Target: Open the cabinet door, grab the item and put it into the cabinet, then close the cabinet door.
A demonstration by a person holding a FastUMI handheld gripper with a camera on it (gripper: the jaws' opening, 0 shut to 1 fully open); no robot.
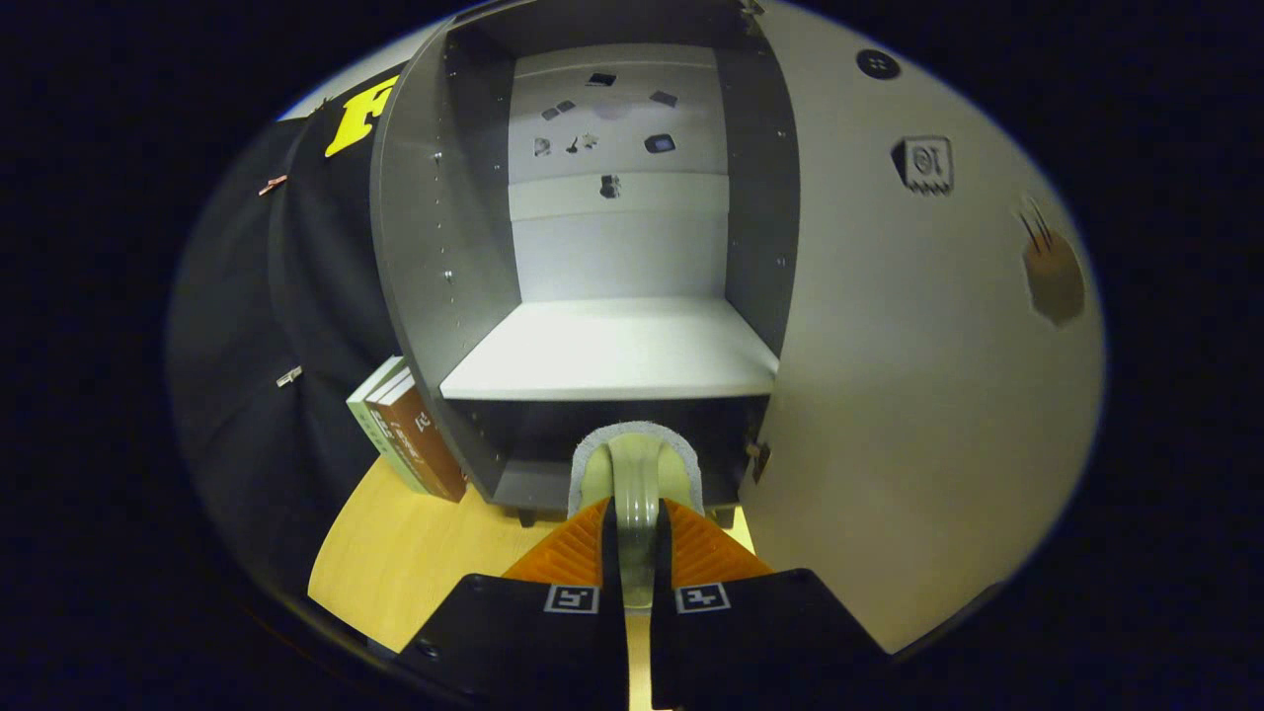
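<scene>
Item held, ready to go into the open cabinet

The gripper (637, 553) is closed on a pale rounded item (637, 474), both fingers pressing it. Ahead, the cabinet (434, 247) stands with its door (918, 395) already open; placing on the shelf (612, 351) and closing remain.

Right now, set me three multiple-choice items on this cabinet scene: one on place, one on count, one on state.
1. Where do the books stand?
A. On the cabinet shelf
B. On the table, against the cabinet's outer side
C. Between the gripper's fingers

2. How many books are there?
A. Two
B. Five
C. None

3. What state is the cabinet door in?
A. Shut
B. Swung open
C. Removed

Answers:
1 B, they lean beside the cabinet on the wooden table.
2 A, two spines show.
3 B, the shelf inside is exposed. The hand-held gripper is shut on a pale cup.
</scene>
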